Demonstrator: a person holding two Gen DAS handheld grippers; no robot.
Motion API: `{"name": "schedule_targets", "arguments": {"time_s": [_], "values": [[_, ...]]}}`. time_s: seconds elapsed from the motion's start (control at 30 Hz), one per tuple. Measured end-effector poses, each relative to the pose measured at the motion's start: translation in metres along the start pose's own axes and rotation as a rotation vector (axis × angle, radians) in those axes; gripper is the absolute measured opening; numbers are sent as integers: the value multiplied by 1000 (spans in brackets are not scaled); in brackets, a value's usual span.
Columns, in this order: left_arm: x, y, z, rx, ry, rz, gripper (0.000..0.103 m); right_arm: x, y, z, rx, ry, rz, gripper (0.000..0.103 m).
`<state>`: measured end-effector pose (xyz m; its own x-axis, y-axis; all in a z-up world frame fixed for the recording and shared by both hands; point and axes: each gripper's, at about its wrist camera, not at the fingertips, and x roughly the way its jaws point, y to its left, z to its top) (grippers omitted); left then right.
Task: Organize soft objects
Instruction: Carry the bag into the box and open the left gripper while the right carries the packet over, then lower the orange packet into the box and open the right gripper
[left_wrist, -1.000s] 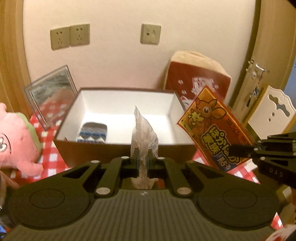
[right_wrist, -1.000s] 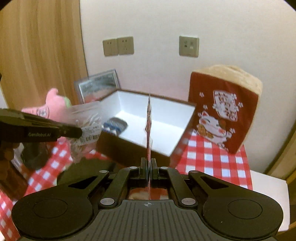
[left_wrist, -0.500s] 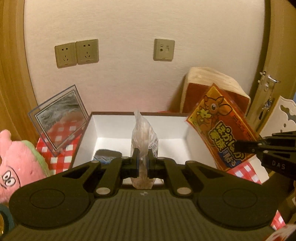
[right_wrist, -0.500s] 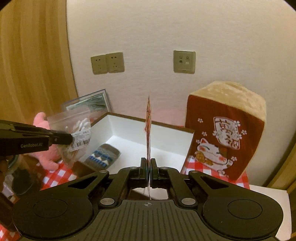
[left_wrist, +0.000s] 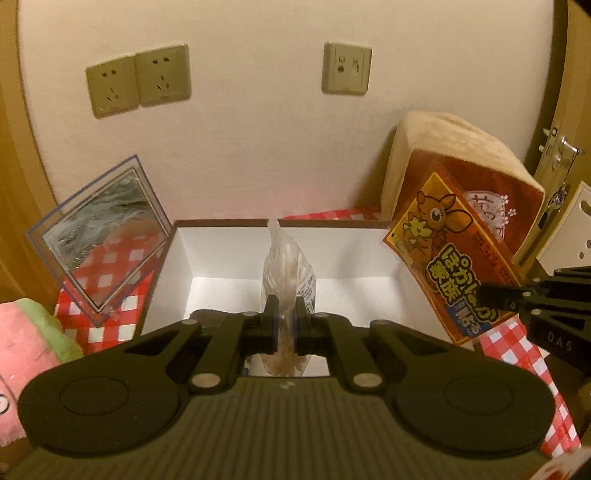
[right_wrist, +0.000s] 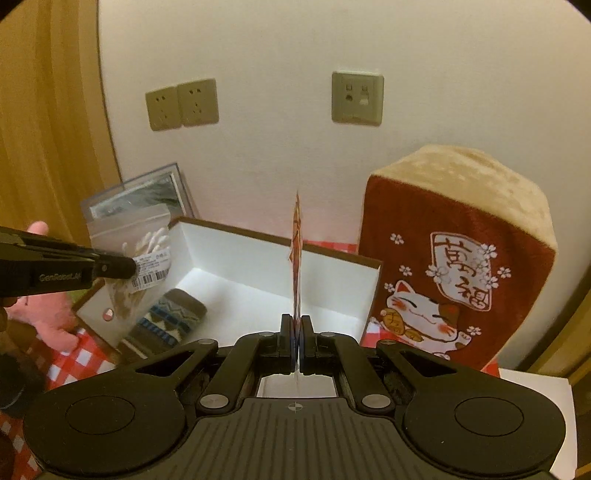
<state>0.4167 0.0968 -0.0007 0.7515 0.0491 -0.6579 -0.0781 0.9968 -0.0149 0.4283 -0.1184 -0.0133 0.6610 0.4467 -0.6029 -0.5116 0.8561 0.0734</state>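
My left gripper (left_wrist: 285, 317) is shut on a clear bag of cotton swabs (left_wrist: 286, 258), held upright over the open white-lined box (left_wrist: 236, 251). The bag also shows in the right wrist view (right_wrist: 136, 258) with the left gripper (right_wrist: 110, 267). My right gripper (right_wrist: 296, 332) is shut on a flat orange packet, seen edge-on (right_wrist: 296, 251); in the left wrist view the packet (left_wrist: 454, 258) hangs above the box's right side. A patterned sock (right_wrist: 173, 317) lies inside the box (right_wrist: 332, 288).
A red cat-print plush cushion (right_wrist: 454, 280) stands right of the box against the wall. A clear picture frame (left_wrist: 99, 240) leans at the left. A pink plush (left_wrist: 33, 332) lies at the left on the red checked tablecloth (left_wrist: 517, 339).
Both grippers have risen and moved toward the wall with their bags; the box now sits lower and closer in both views.
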Motion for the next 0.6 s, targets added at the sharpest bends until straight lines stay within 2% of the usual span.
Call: {"name": "schedule_targets", "arguments": {"time_s": [0.2, 0.3, 0.6], "values": [[26, 1, 4, 0, 29, -27, 10, 20, -3, -2, 13, 36, -12, 2], [33, 1, 5, 24, 23, -16, 31, 26, -6, -3, 19, 49, -19, 2], [37, 18, 6, -23, 54, -8, 31, 36, -10, -4, 27, 71, -26, 2]]}}
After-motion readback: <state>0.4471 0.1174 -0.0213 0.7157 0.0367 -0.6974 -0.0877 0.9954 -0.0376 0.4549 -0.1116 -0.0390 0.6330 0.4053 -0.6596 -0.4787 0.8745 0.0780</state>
